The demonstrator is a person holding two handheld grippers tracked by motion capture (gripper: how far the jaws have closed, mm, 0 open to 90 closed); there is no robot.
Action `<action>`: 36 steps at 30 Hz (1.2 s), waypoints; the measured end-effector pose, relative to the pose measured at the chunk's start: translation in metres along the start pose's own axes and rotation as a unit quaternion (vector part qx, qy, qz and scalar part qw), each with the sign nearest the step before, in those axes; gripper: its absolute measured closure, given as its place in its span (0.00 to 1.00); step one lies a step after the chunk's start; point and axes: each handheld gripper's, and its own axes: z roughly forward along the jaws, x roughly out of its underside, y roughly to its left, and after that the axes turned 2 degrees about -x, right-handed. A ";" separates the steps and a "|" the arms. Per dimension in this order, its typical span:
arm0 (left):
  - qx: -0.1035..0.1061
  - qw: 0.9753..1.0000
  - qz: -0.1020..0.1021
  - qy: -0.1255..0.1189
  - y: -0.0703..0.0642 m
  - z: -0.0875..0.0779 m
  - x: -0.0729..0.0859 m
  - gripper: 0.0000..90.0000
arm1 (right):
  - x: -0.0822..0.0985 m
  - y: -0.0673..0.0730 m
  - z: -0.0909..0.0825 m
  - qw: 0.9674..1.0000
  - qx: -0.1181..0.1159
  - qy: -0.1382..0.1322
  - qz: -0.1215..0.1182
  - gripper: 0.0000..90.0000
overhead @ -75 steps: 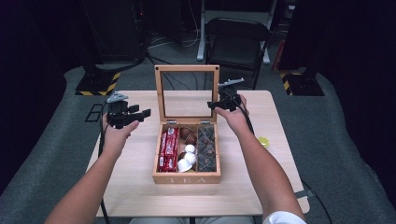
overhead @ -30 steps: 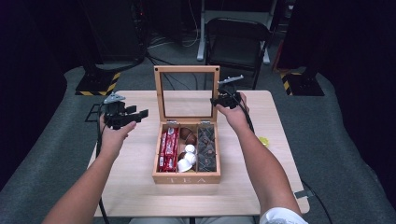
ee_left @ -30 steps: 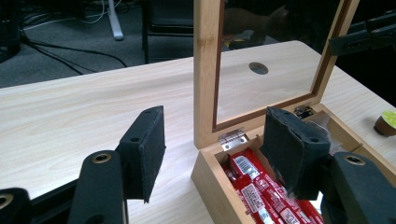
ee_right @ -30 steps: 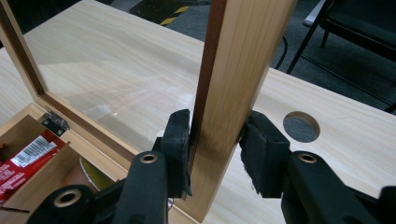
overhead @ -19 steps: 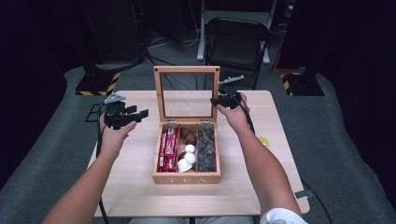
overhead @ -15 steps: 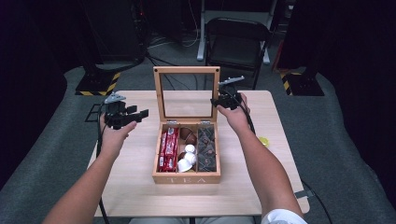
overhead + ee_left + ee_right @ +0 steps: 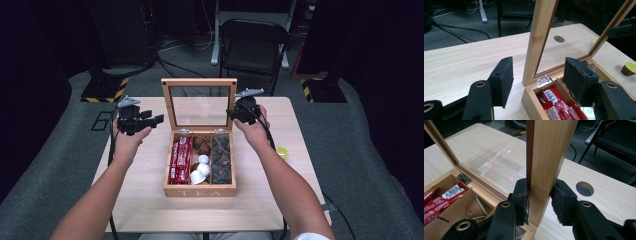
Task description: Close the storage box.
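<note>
A wooden tea box (image 7: 200, 190) sits mid-table with its glass lid (image 7: 199, 82) standing upright. Inside lie red packets (image 7: 179, 157), brown and white capsules (image 7: 201, 161) and dark tea bags (image 7: 221, 157). My right gripper (image 7: 231, 114) is shut on the lid's right frame; in the right gripper view both pads press the wooden post (image 7: 549, 157) at my right gripper (image 7: 539, 192). My left gripper (image 7: 152, 119) hovers left of the box, open, its jaws just closed a little. The lid's left post (image 7: 541, 37) stands beyond my left gripper (image 7: 540, 68), untouched.
A yellow-topped capsule (image 7: 282, 151) lies on the table (image 7: 150, 200) to the right of the box. A round cable hole (image 7: 584, 188) is behind the lid. A black chair (image 7: 255, 45) stands past the table's far edge.
</note>
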 end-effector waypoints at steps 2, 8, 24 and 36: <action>0.002 1.000 0.000 0.000 -0.002 0.001 -0.001 0.46 | 0.002 0.002 -0.002 1.000 0.000 -0.002 -0.005 0.73; 0.015 1.000 -0.007 -0.012 -0.004 0.004 -0.011 0.49 | 0.006 0.007 -0.008 1.000 0.003 -0.005 -0.019 0.73; 0.022 0.999 0.021 -0.015 -0.020 0.010 -0.033 0.67 | 0.013 0.011 -0.015 1.000 -0.006 -0.006 -0.030 0.72; 0.019 0.999 0.045 -0.012 -0.023 0.005 -0.028 0.69 | 0.017 0.012 -0.017 1.000 -0.020 -0.005 -0.016 0.65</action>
